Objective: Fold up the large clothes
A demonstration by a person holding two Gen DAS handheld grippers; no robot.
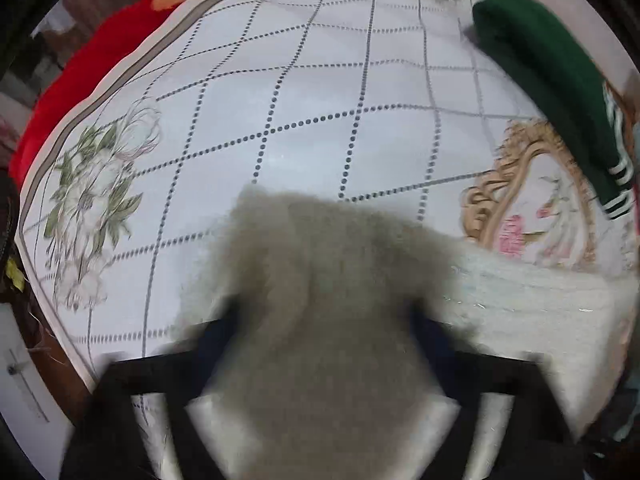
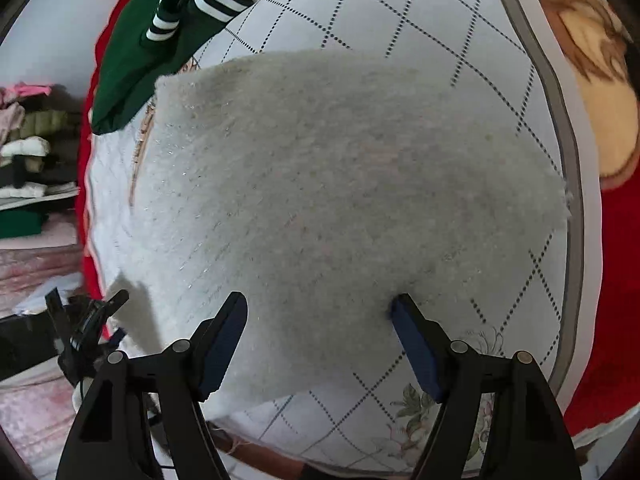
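While your left gripper (image 1: 324, 320) is pinched shut on a bunched fold of the fuzzy grey sweater (image 2: 344, 200), you are partway through a fold: that fold fills the lower middle of the left wrist view, blurred, and seems lifted off the cloth (image 1: 280, 120). More of the sweater trails away at the lower right of that frame. At the upper right lies a green garment (image 1: 552, 80) with white-striped cuffs, apart from the sweater you hold.

In the right wrist view the sweater lies spread across the middle of the frame on the patterned cloth, its upper left corner close by the green garment. At far left a pile of clothes (image 2: 28, 148) sits off the table. Your right gripper (image 2: 320, 312) at the bottom stands open, holding nothing; its tips rest at or just above the sweater's near edge, and I cannot tell whether they touch.

Judging from this, your next move is to carry the held fold across the spread body and lay it flat. Keep the right gripper ready to pin or smooth the near edge, so the soft knit does not drag and bunch.
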